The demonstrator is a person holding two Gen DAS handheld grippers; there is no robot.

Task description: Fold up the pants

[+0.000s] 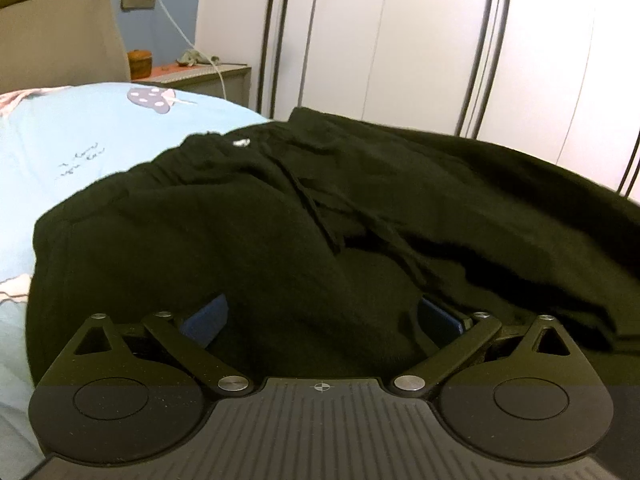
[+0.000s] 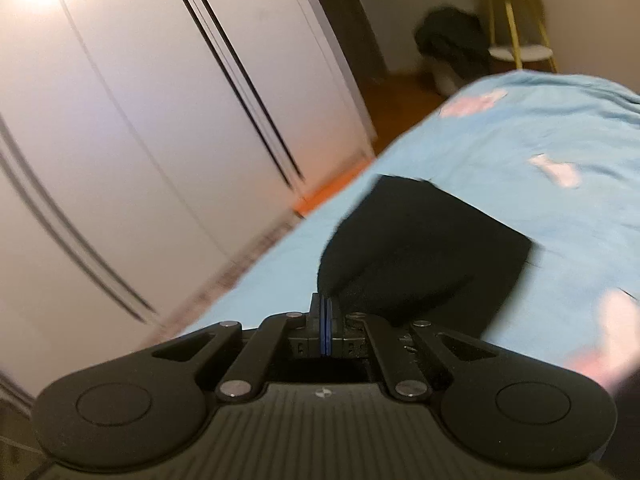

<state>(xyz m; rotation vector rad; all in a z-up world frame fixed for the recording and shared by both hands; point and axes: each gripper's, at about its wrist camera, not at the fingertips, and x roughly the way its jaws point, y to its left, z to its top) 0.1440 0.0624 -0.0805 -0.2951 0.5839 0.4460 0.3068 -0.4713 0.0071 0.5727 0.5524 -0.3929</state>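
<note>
Covering blue bedsheet [image 1: 80, 136], black pants [image 1: 280, 208], white wardrobe [image 1: 420, 40] beyond.

wrist cameras, close, angled down (shared bed [image 1: 80, 140])

Black drawstring pants [image 1: 280, 220], rumpled, waistband up, spread on bed

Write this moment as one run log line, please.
left gripper: open around pants | right gripper: shut on pants leg | bed
</note>
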